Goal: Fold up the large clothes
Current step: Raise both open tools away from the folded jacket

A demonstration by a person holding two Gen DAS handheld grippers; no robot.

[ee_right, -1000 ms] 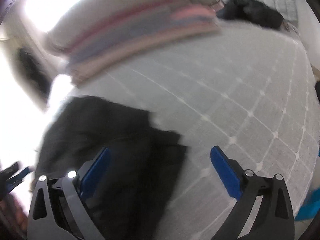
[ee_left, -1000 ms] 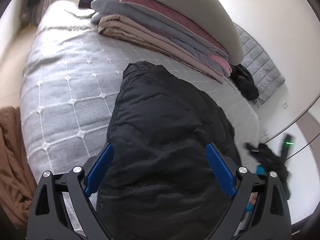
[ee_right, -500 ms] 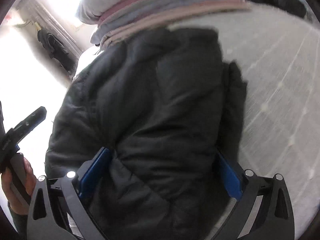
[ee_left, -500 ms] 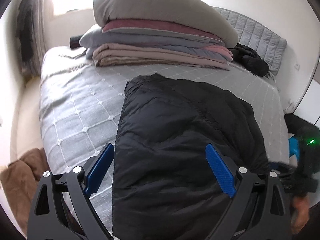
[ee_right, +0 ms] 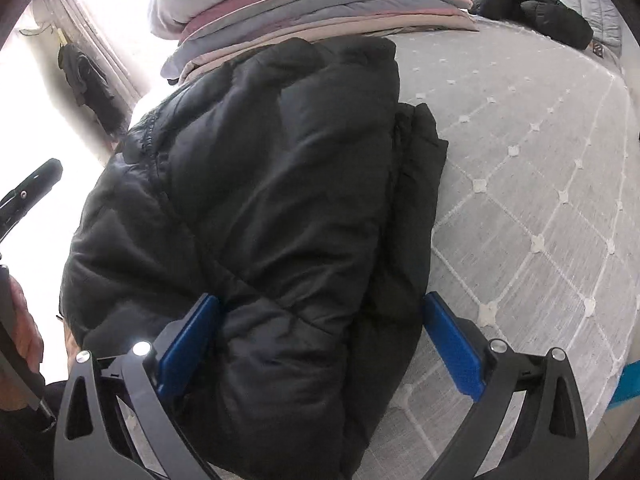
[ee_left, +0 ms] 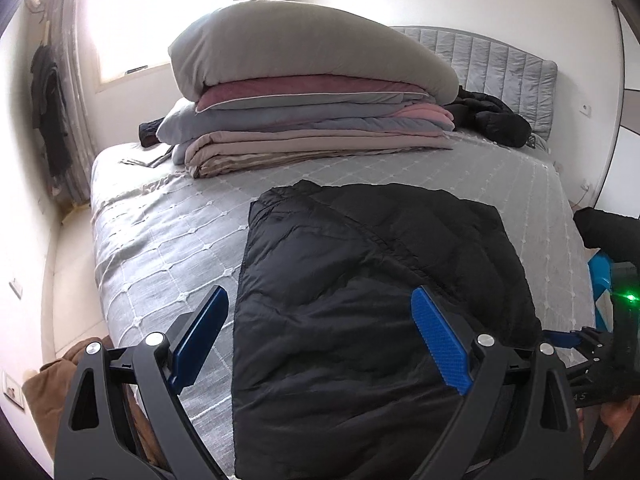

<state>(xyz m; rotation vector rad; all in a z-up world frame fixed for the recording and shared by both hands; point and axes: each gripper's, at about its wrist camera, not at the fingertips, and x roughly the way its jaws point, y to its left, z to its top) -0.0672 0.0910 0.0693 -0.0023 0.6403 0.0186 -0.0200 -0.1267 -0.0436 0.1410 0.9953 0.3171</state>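
Observation:
A large black puffer jacket (ee_left: 372, 288) lies folded into a rough rectangle on the grey quilted bed (ee_left: 160, 240). My left gripper (ee_left: 320, 332) is open and empty, held above the jacket's near edge. The jacket also fills the right wrist view (ee_right: 272, 200). My right gripper (ee_right: 320, 340) is open, its blue fingers either side of the jacket's near end, not closed on it. The right gripper shows at the right edge of the left wrist view (ee_left: 592, 344); the left one shows at the left edge of the right wrist view (ee_right: 28, 192).
A stack of folded blankets topped by a grey pillow (ee_left: 312, 108) stands at the head of the bed. A second black garment (ee_left: 496, 120) lies by the grey headboard (ee_left: 504, 64). A brown cloth (ee_left: 60, 392) hangs off the near left corner. A window is behind.
Both grippers have pulled back and levelled out over the jacket. The right gripper swung left from the bare bedcover onto the jacket's near end. Both stayed open.

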